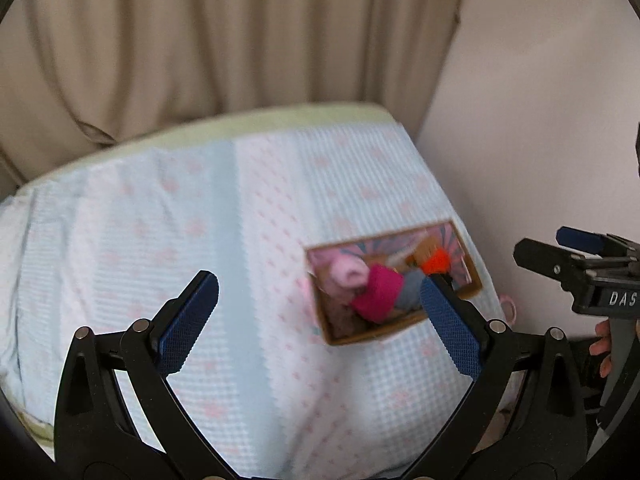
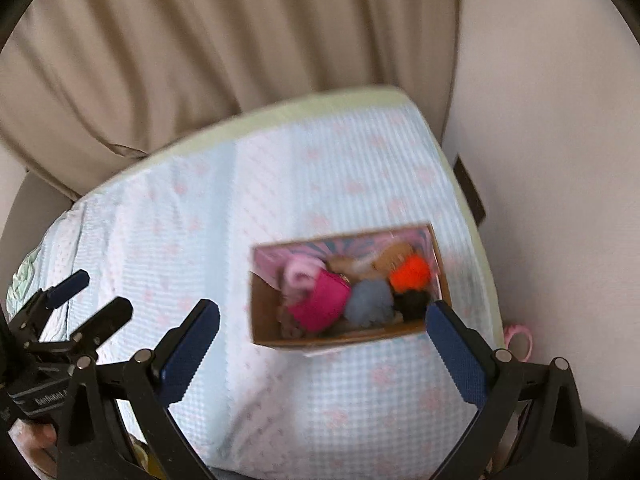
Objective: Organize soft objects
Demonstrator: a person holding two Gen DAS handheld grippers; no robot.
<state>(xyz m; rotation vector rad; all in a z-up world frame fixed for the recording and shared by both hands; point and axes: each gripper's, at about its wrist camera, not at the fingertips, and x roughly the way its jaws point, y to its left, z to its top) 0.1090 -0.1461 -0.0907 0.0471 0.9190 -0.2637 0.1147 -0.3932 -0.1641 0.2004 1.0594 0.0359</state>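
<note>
Both my left tongs (image 1: 320, 312) and right tongs (image 2: 322, 344) hang released above the bed's blue checked cover (image 1: 160, 240), where the brown cardboard box (image 2: 340, 338) holds soft things; only the right view shows its black pompom (image 2: 412, 304).

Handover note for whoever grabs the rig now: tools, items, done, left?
Left tool: open, empty, held above the bed.
Right tool: open, empty, also above the bed.
Cardboard box sits on the checked bedspread near its right edge. Inside: light pink roll, magenta item, grey-blue pompom, orange pompom, black item, something brown behind.
Done: these soft items are boxed.
Left: nothing loose shows on the bedspread; check the pink item beyond the bed's right edge.
</note>
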